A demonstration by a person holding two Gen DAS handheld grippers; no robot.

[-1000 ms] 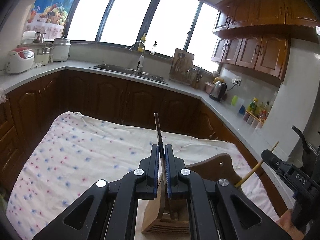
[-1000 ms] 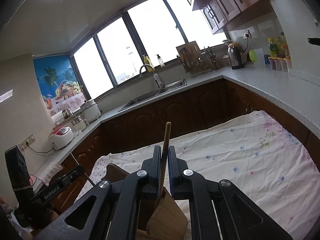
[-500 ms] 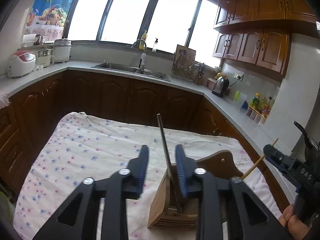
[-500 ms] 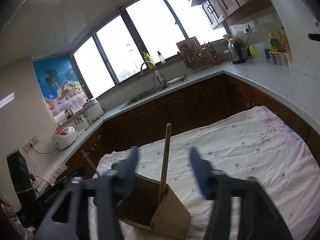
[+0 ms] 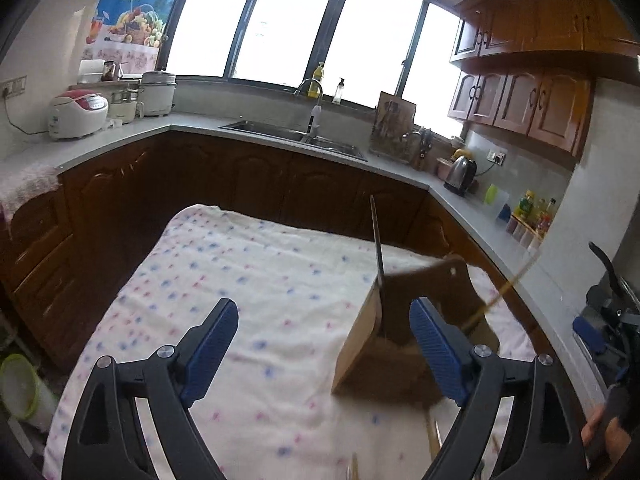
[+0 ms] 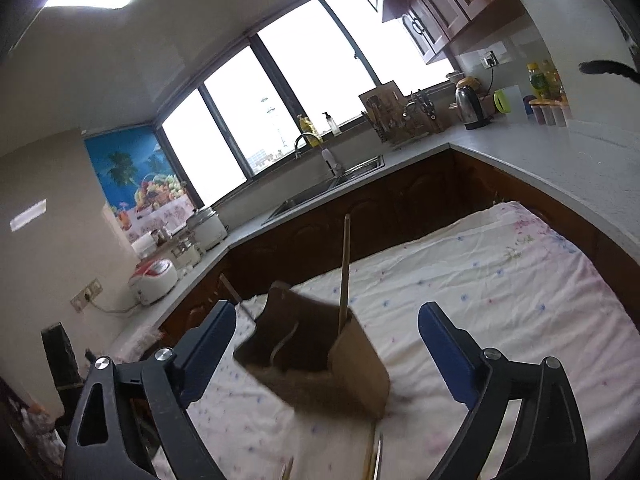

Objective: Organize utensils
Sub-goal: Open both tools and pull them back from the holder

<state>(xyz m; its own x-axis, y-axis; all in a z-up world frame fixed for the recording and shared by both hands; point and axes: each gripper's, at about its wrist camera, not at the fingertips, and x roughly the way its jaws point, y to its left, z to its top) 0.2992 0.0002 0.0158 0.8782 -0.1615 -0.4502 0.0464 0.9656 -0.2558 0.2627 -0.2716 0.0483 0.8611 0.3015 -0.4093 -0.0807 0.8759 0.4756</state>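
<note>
A wooden utensil holder [image 5: 372,356] [image 6: 356,360] stands on the flowered tablecloth [image 5: 248,280]. A thin dark utensil [image 5: 377,248] [image 6: 231,290] stands upright in one end of it. A wooden stick [image 6: 344,264] [image 5: 505,292] stands in the other end. My left gripper [image 5: 322,314] is back from the holder, its jaws opening wide, pads touching nothing. My right gripper [image 6: 328,316] is likewise back from the holder, jaws opening, nothing pressed between them; it also shows at the far right of the left wrist view [image 5: 600,332]. Several loose utensils [image 6: 372,456] lie blurred on the cloth below the holder.
Dark wooden cabinets and a grey counter [image 5: 460,204] wrap around the table's far and right sides. The counter carries a sink [image 5: 296,136], a kettle [image 5: 460,172] and a rice cooker [image 5: 78,114]. A green-rimmed bin [image 5: 18,384] stands on the floor at the left.
Both grippers were shut on the utensils standing in the holder; both have let go, opened wide and drawn back. The dark utensil and the stick stay in the holder.
</note>
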